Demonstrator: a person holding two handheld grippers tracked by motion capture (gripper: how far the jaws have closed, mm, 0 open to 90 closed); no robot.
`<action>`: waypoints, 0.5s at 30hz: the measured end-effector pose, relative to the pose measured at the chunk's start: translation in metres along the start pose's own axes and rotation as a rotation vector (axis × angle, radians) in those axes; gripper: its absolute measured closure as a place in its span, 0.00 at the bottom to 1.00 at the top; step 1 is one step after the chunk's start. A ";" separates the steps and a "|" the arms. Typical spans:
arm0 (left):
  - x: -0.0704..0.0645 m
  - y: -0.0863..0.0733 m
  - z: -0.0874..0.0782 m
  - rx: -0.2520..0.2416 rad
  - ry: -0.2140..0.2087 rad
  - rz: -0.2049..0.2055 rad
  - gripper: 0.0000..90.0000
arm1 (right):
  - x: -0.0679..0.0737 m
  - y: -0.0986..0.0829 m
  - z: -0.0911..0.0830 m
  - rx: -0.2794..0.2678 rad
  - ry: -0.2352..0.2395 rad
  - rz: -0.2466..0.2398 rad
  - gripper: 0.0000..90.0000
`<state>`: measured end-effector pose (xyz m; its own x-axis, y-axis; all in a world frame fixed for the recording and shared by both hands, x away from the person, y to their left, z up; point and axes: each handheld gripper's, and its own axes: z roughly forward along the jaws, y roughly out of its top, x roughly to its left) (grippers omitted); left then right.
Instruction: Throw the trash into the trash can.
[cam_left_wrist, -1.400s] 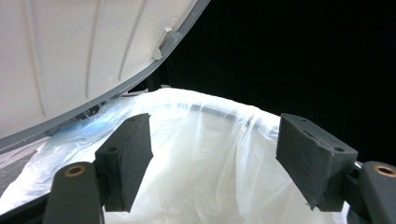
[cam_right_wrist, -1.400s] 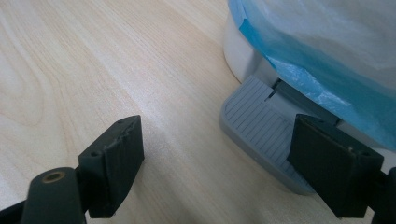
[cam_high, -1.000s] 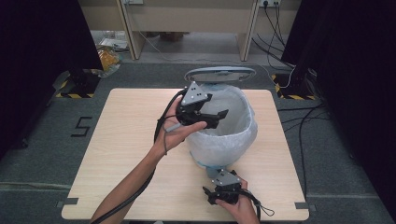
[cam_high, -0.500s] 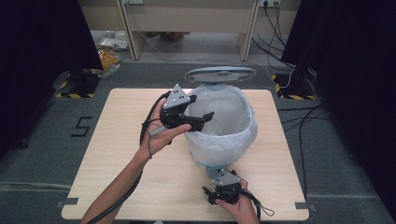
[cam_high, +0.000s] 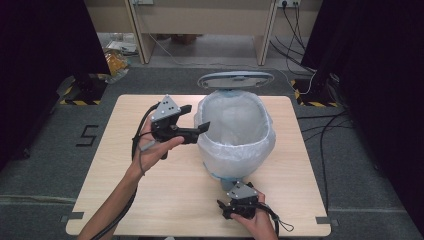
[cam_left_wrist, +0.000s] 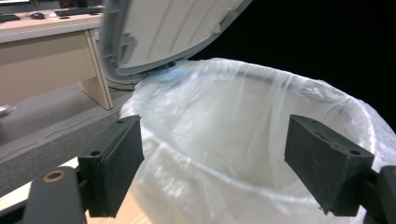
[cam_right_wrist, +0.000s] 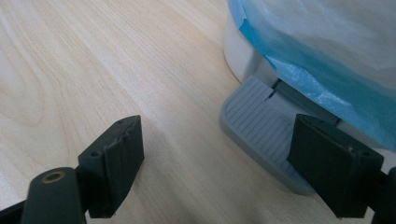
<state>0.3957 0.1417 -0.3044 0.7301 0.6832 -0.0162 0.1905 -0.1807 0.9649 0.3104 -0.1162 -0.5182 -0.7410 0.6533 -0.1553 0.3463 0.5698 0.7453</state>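
A white pedal bin lined with a translucent plastic bag (cam_high: 235, 135) stands on the pale wooden table (cam_high: 125, 200), its grey lid (cam_high: 235, 80) raised. The left gripper (cam_high: 200, 127) hovers just beside the bag's rim, jaws spread and empty. The right gripper (cam_high: 227, 207) sits low at the table's near edge, jaws spread wide, facing the bin's ribbed grey foot pedal (cam_right_wrist: 261, 133).

The pedal bin (cam_high: 235, 165) has a white body, a grey lid (cam_high: 235, 80) and a grey ribbed foot pedal (cam_right_wrist: 261, 130) at the centre right of the right gripper view. Its liner bag (cam_left_wrist: 261, 140) is translucent white, with a blue edge low on the outside. The table (cam_high: 150, 200) is pale wood with fine grain. Both grippers, left (cam_high: 192, 122) and right (cam_high: 231, 210), are black with grey plates.
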 end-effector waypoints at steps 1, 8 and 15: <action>0.001 -0.002 -0.002 -0.006 0.003 -0.004 0.21 | 0.000 0.000 0.000 0.000 0.001 0.000 0.20; 0.011 -0.017 -0.018 -0.001 0.028 -0.019 0.21 | 0.000 0.000 0.000 0.000 0.000 0.003 0.20; 0.024 -0.035 -0.031 0.008 0.058 -0.045 0.21 | 0.000 0.000 0.000 0.000 0.001 0.002 0.20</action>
<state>0.3865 0.1860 -0.3302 0.6814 0.7305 -0.0445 0.2277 -0.1538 0.9615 0.3104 -0.1161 -0.5182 -0.7408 0.6539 -0.1535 0.3476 0.5688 0.7455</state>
